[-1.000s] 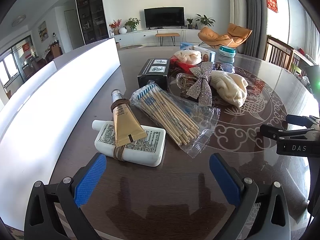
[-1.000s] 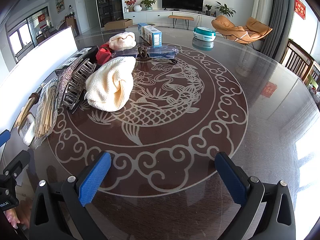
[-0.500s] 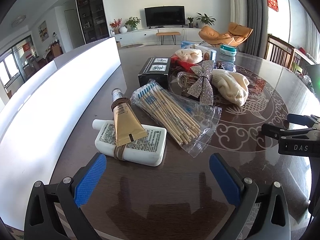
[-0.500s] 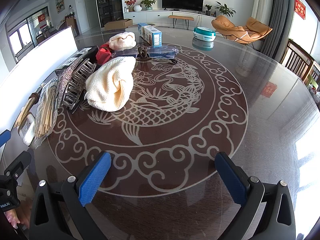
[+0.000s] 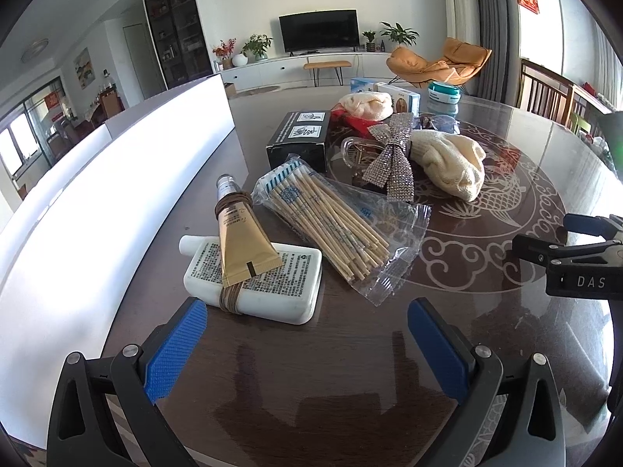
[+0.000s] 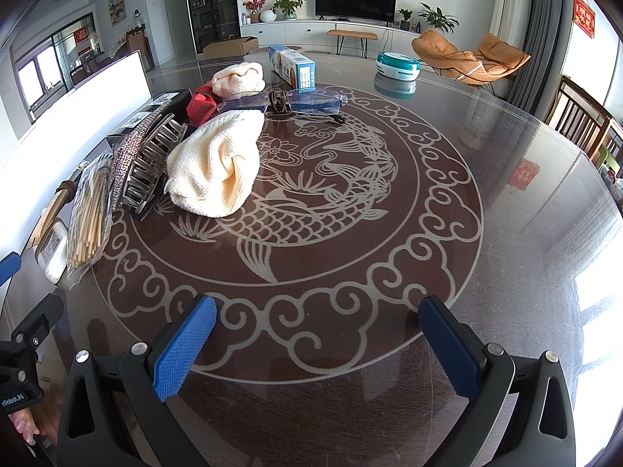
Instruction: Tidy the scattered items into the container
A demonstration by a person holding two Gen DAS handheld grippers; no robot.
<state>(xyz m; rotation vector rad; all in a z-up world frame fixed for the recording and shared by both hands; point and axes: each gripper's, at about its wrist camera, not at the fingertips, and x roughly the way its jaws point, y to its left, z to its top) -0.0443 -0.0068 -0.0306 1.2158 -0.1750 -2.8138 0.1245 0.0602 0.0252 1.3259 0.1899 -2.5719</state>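
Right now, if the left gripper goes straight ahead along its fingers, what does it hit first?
Likely the white bottle with the gold tube strapped on top, just ahead of the open left gripper, slightly left of centre. The cotton swab bag lies close beside it; depth is uncertain.

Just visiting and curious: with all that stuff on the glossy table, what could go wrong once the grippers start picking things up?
The gold tube is only strapped onto the white bottle by a band, so lifting one may drag or drop the other. The cotton swab bag is slick, loose plastic and might slip from the open left gripper. The rhinestone bow clip leans on the cream knit cloth; pulling either could shift its neighbour.
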